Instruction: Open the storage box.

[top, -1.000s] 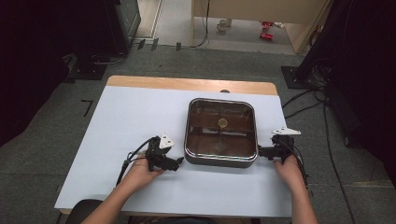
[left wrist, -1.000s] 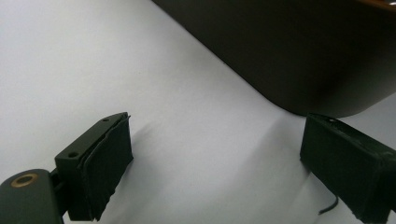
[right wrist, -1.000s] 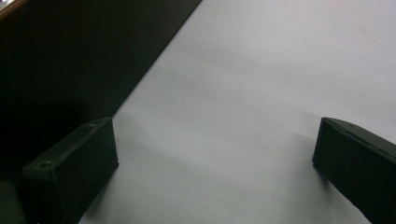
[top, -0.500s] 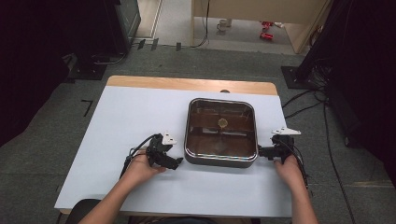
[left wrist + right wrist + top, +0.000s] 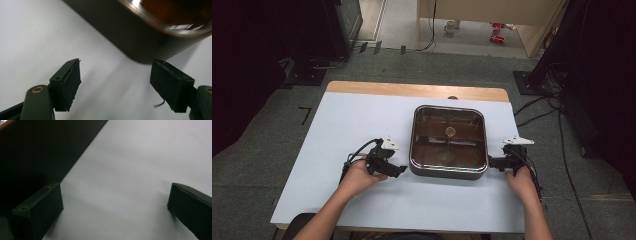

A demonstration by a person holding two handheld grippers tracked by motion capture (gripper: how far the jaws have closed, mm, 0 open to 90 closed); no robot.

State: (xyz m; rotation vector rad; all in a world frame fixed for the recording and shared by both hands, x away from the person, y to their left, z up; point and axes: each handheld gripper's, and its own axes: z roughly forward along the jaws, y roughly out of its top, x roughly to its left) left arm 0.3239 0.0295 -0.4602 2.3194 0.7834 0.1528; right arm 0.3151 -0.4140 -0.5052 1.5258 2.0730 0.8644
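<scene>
A square dark pan [image 5: 448, 141] with a glass lid and a small knob [image 5: 451, 132] stands on the white table [image 5: 362, 115]. My left gripper [image 5: 399, 171] hovers just off the pan's front left corner, pointing at it. In the left gripper view, the left gripper [image 5: 115, 65] has nothing between its jaws, which have just been closing, and the pan's corner [image 5: 140, 37] lies ahead. My right gripper [image 5: 491, 162] sits beside the pan's right wall. In the right gripper view, the right gripper [image 5: 115, 187] stands wide open over bare table, one jaw close to the pan's dark wall [image 5: 37, 150].
A wooden strip [image 5: 412, 90] edges the table's far side. Cables trail from both grippers. Grey floor surrounds the table, with dark stands [image 5: 312, 45] at the back left and right, and cables [image 5: 532, 110] on the floor at the right.
The left hand and its gripper have lifted a little beside the pan's front left corner. The right hand and the pan have stayed put.
</scene>
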